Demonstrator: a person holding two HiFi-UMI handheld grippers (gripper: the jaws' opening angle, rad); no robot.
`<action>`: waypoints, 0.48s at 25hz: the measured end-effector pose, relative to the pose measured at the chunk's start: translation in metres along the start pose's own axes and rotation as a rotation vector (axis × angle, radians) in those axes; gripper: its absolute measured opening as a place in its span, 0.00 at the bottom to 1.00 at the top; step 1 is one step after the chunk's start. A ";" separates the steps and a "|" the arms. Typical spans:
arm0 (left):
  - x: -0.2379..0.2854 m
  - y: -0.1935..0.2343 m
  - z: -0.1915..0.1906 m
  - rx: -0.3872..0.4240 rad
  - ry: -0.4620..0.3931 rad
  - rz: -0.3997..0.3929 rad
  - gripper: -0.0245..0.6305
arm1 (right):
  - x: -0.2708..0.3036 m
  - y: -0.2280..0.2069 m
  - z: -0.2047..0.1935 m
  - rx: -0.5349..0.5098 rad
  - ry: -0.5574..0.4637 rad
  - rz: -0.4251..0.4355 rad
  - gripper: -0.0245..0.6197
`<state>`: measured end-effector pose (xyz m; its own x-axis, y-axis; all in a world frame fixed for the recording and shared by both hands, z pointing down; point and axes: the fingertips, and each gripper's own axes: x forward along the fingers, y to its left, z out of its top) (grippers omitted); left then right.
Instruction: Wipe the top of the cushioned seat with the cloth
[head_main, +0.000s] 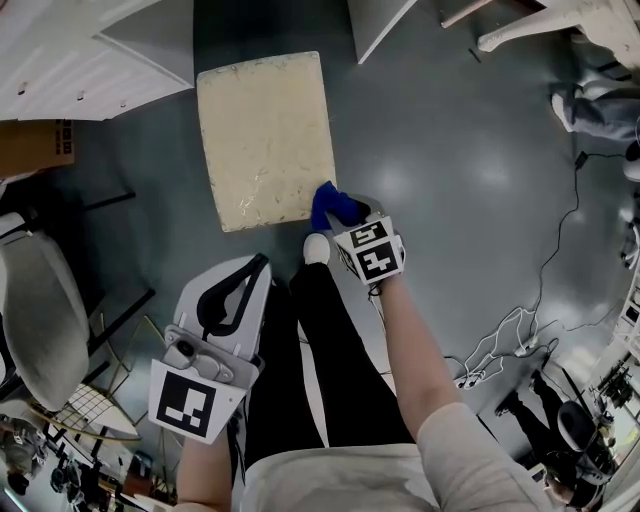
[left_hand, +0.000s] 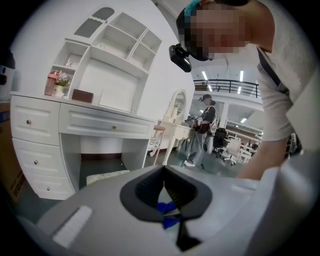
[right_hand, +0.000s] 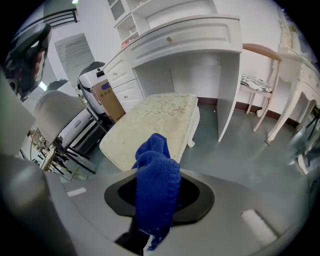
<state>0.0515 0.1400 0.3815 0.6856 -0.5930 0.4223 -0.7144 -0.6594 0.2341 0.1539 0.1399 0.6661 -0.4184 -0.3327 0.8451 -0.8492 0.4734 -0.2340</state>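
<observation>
The blue cloth is bunched at the lower right corner of the pale cushioned seat in the upper centre, pinched in the right gripper, while the left gripper, lower left, holds its jaws together with nothing in them.

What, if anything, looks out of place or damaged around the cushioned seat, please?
Nothing stands out. The cushioned seat looks flat and intact, with no spill, and the blue cloth is bunched in the right gripper by its near corner.
</observation>
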 end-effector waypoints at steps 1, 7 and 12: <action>0.000 0.000 0.000 -0.003 -0.001 0.001 0.04 | 0.000 -0.002 -0.001 0.008 0.003 -0.003 0.24; -0.002 0.000 -0.003 -0.003 -0.001 0.005 0.04 | -0.001 -0.011 -0.010 0.064 0.034 -0.032 0.24; -0.008 -0.004 -0.002 -0.005 -0.007 0.004 0.04 | -0.007 -0.008 -0.007 0.078 0.042 -0.043 0.23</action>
<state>0.0488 0.1480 0.3790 0.6838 -0.5987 0.4171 -0.7177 -0.6549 0.2367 0.1659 0.1442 0.6659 -0.3687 -0.3163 0.8741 -0.8893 0.3938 -0.2326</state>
